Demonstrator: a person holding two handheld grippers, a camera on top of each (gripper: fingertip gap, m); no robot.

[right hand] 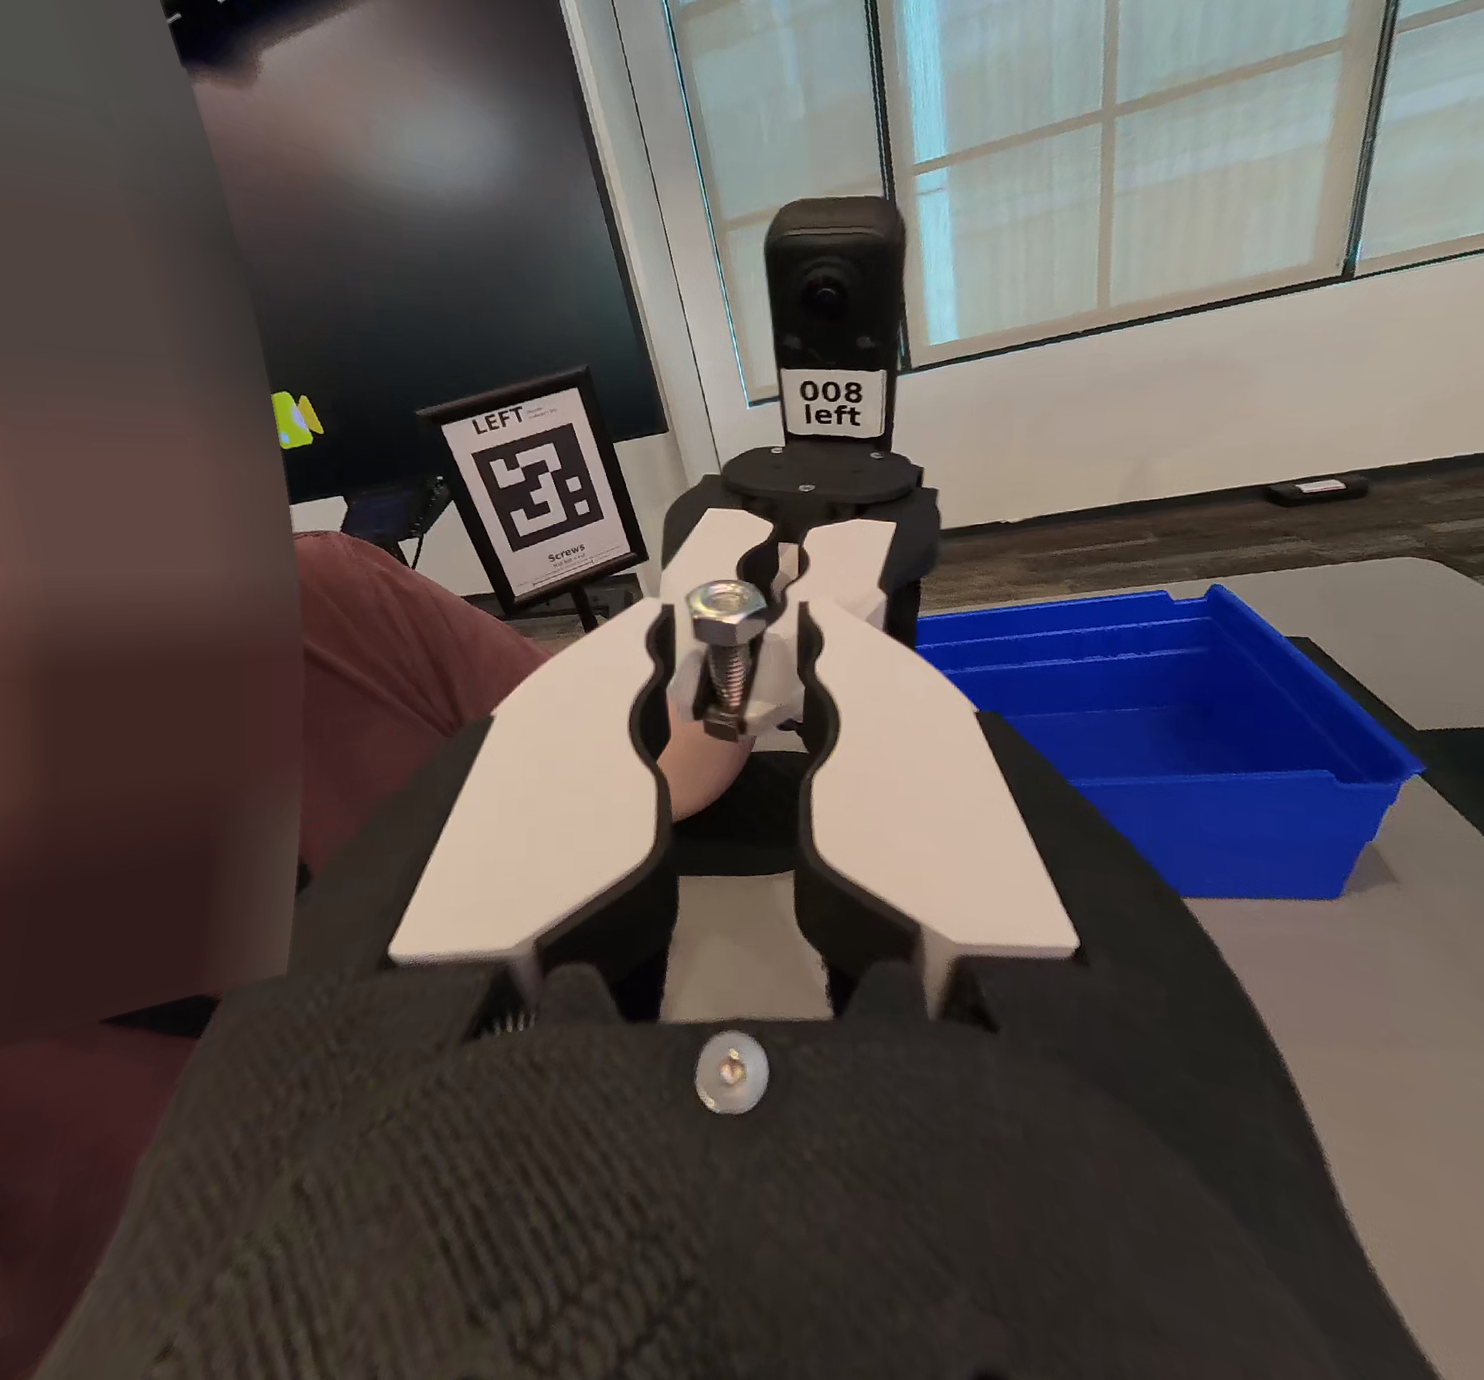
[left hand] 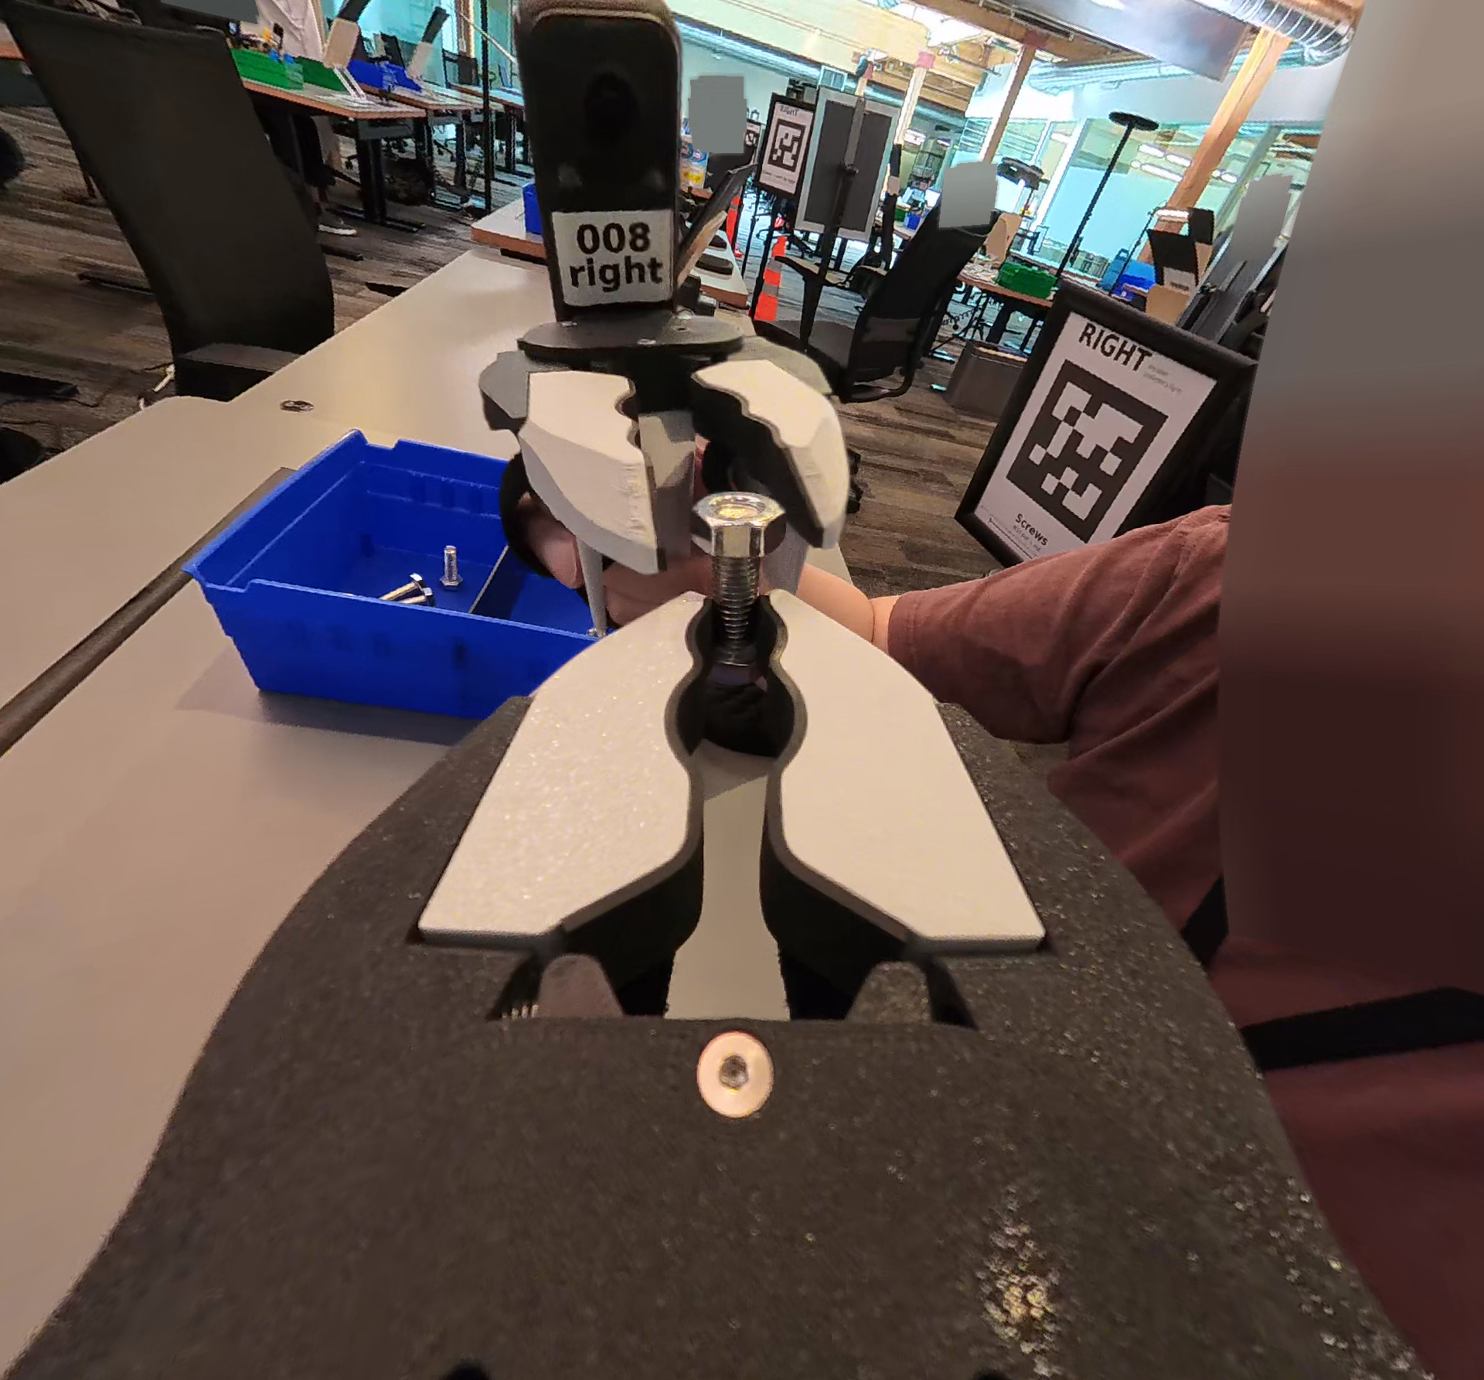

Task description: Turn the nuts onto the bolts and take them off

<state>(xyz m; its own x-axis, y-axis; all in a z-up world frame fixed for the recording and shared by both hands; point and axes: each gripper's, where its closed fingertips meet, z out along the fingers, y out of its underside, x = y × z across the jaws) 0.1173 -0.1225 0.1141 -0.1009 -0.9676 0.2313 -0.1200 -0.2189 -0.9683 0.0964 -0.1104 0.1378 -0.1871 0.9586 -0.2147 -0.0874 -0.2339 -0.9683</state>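
Note:
A silver bolt (left hand: 729, 594) stands upright with a hex nut (left hand: 737, 522) on its top end. My left gripper (left hand: 735, 610) is shut on the lower part of the threaded shaft and holds it above the table. My right gripper (right hand: 732, 618) faces it, open, with its two white fingertips either side of the nut (right hand: 727, 614) and a gap on both sides. The bolt's lower end (right hand: 721, 723) shows between the left gripper's fingers. The right gripper also shows in the left wrist view (left hand: 723, 538), over the nut.
A blue bin (left hand: 385, 618) on the grey table (left hand: 161, 819) holds loose bolts (left hand: 409, 590); it also shows in the right wrist view (right hand: 1204, 819). A framed marker sign (left hand: 1100, 442) stands behind. A person's maroon sleeve (left hand: 1044, 643) is close by. The tips of both grippers are at nearly the same place.

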